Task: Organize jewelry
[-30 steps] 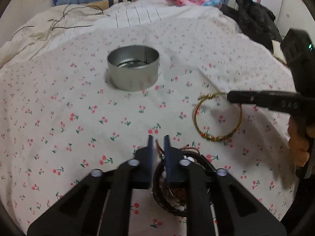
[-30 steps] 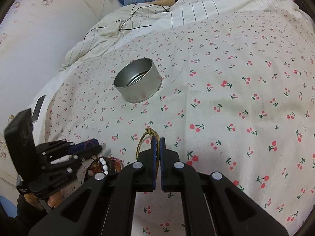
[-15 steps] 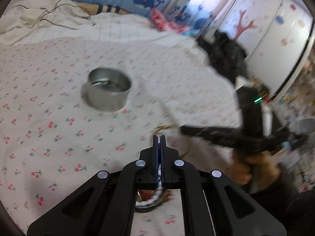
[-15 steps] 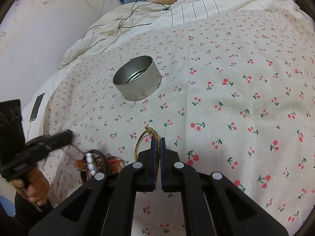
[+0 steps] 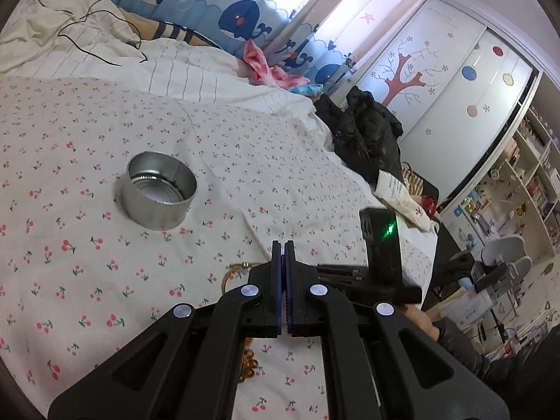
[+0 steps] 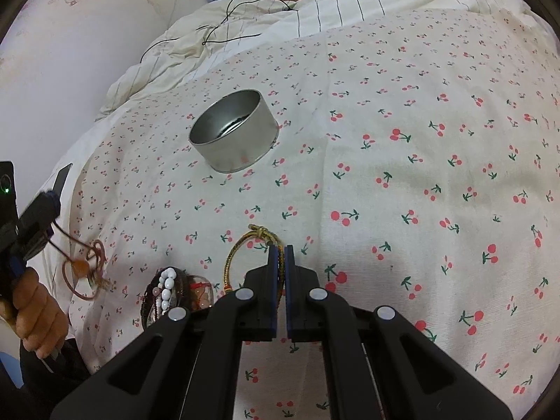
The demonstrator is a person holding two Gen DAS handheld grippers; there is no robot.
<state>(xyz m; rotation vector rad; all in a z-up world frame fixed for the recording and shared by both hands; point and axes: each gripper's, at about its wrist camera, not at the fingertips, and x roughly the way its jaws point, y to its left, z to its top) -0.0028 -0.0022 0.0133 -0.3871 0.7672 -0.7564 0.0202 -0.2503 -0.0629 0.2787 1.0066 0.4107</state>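
A round silver tin (image 5: 159,192) (image 6: 234,133) stands open on the cherry-print bedsheet (image 6: 402,182). My left gripper (image 5: 284,245) (image 6: 49,199) is raised above the sheet and shut on a red-brown cord bracelet (image 6: 79,266), which dangles with an amber bead. A pile of bracelets (image 6: 171,290) with white beads and dark cords lies below it. My right gripper (image 6: 280,248) rests low on the sheet, shut on the rim of a gold bangle (image 6: 238,252) (image 5: 238,267) that still lies flat. The tin is well beyond both grippers.
A striped blanket with a thin black cable (image 6: 227,24) is bunched behind the tin. A black bag (image 5: 367,133) sits at the bed's far right edge, with a wardrobe and shelves beyond. A dark phone (image 6: 63,178) lies at the left bed edge.
My left gripper closed on the cord bracelet in the pile, then rose and tilted upward, lifting it off the sheet. The right gripper and gold bangle stayed put.
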